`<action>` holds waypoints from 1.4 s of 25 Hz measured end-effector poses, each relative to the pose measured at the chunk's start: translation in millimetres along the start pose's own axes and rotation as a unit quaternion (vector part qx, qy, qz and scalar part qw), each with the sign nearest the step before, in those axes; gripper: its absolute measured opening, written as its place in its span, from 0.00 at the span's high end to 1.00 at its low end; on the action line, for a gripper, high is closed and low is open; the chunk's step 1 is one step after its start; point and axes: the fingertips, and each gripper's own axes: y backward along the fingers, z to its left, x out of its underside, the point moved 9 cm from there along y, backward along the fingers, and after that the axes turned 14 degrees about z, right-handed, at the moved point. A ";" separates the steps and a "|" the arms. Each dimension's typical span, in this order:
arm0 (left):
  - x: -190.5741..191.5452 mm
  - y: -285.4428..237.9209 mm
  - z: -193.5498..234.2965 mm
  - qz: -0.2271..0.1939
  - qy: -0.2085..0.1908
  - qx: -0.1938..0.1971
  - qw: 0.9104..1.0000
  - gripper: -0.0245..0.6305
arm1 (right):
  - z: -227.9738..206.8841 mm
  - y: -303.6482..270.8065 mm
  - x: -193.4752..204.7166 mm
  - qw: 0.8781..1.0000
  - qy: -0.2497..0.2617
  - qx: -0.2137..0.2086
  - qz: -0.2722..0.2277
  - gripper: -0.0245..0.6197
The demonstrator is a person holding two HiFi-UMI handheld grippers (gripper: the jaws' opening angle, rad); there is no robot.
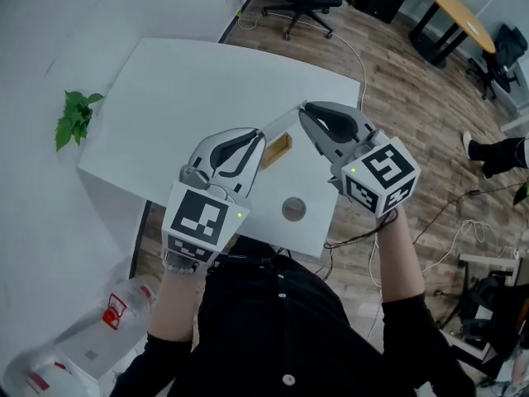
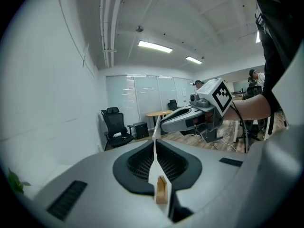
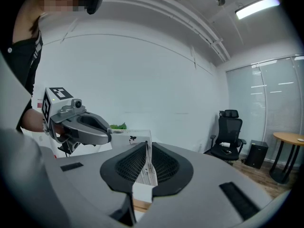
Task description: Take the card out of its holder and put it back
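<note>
Step in hand: I judge the card (image 3: 145, 171) is being worked against its wooden holder (image 1: 277, 150), either just out of the slot or about to go back in. I cannot tell whether its bottom edge sits in the slot.
Left gripper (image 1: 259, 141): its fingers (image 2: 137, 163) are pressed together on the card, which shows edge-on, with the holder just below the pinch.
Right gripper (image 1: 304, 111): its fingers (image 3: 164, 167) pinch the printed face of the same card, and a strip of wood shows under them.
Where the card is: between the tips of the two grippers, over the near part of the white counter (image 1: 190, 81) and apparently not resting on it.
How I would do it well: I use one gripper as the anchor and move only the other, straight along the slot line with no twist. The card is thin and looks likely to bend if the two pinches pull against each other.
Grip: light enough not to crease the card, firm enough that it does not slide.
Watch for: the holder is small and may tip or drop if it hangs only on the card. I would bring it down onto the counter, away from the round disc (image 1: 293, 209), before easing either pinch.
</note>
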 end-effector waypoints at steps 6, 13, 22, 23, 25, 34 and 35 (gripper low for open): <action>-6.0 9.1 -2.3 -0.007 -0.007 -0.005 1.000 0.92 | 5.0 7.9 -7.8 1.000 0.007 0.003 -0.008 0.85; -9.1 15.3 -4.0 -0.013 -0.007 -0.009 1.000 0.92 | 8.1 13.1 -12.4 1.000 0.012 0.004 -0.009 0.85; -7.4 14.8 -4.1 -0.013 -0.005 -0.006 1.000 0.92 | 8.9 12.2 -11.4 1.000 0.010 0.005 -0.003 0.85; -6.5 14.1 -4.0 -0.012 -0.004 -0.005 1.000 0.92 | 8.9 11.5 -10.5 1.000 0.010 0.005 -0.002 0.85; -4.7 12.5 -3.7 -0.011 -0.002 -0.002 1.000 0.92 | 8.8 10.1 -8.4 1.000 0.008 0.005 0.002 0.85; 0.9 -0.4 -3.1 -0.002 0.002 0.009 1.000 0.92 | 2.5 4.3 4.0 1.000 -0.005 0.006 0.015 0.85; 1.4 -2.1 -3.0 -0.001 0.003 0.010 1.000 0.92 | 1.4 3.5 5.4 1.000 -0.007 0.005 0.016 0.85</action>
